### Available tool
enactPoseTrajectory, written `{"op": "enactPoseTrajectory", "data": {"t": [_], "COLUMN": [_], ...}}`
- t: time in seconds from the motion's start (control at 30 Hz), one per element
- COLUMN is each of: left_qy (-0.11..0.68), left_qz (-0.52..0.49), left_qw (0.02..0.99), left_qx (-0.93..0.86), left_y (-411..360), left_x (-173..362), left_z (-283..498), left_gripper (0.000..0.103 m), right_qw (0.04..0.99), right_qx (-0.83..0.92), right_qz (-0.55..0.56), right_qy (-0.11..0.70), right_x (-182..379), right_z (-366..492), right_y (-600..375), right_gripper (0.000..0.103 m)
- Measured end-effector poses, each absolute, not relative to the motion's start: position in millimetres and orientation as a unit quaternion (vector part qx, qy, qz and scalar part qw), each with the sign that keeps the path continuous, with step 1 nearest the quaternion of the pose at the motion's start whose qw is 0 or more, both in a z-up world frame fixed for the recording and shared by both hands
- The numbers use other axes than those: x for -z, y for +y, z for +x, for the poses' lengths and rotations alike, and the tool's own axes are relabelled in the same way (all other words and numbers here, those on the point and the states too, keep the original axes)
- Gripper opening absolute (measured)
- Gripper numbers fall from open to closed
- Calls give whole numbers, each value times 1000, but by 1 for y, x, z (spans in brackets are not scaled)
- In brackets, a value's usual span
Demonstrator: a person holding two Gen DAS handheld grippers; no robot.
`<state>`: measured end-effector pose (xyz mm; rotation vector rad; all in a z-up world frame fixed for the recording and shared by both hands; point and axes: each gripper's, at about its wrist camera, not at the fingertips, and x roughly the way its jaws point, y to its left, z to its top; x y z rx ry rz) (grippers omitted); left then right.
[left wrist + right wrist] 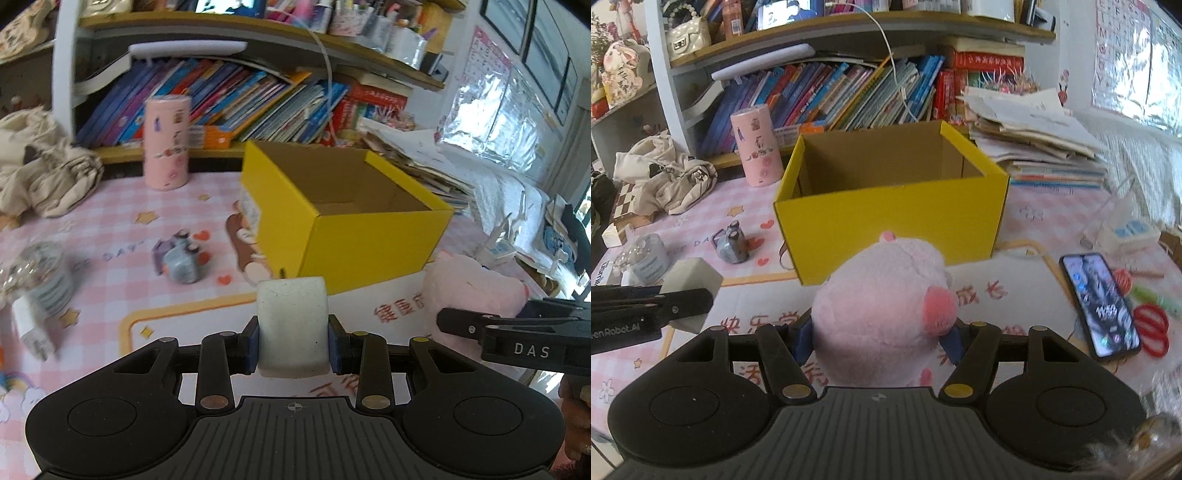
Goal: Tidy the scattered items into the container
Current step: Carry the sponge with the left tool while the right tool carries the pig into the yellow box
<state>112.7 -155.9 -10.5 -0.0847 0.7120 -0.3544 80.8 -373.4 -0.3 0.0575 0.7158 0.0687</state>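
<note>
Both grippers carry loads before the open yellow box (pixel 890 218) mid-tabletop: left gripper (pixel 292 341) pinches a white block (pixel 291 325), right gripper (pixel 877 338) clamps a pink plush toy (pixel 882 306); small bottles (pixel 733 243) lie left of the box.

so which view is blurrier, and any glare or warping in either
Left wrist view: blurrier, smearing the bottles and jar; window light washes out the right. Right wrist view: yellow box fairly sharp, shelf bowed by fisheye, glare top right.
</note>
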Motion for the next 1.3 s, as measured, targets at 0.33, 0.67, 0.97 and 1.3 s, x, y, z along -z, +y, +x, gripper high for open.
{"op": "enactPoseTrajectory", "data": {"t": [0.33, 0.67, 0.97, 1.3], "left_qy": [330, 298, 266, 249], "left_qz": [-35, -20, -16, -1], "left_qw": [929, 945, 957, 963], "left_qx": [162, 132, 115, 105], "left_y": [-198, -232, -251, -266], "left_x": [2, -16, -39, -52], "left_z": [126, 133, 149, 184], "left_gripper": [33, 33, 33, 33], "right_qw": [944, 953, 960, 957], "right_qx": [-64, -114, -144, -178], "right_qz": [12, 5, -3, -3], "right_qy": [324, 281, 238, 230], "right_x": [-9, -21, -38, -49], "right_z": [104, 125, 150, 193], "right_y": [-408, -439, -461, -467], "right_gripper": [63, 63, 63, 63]}}
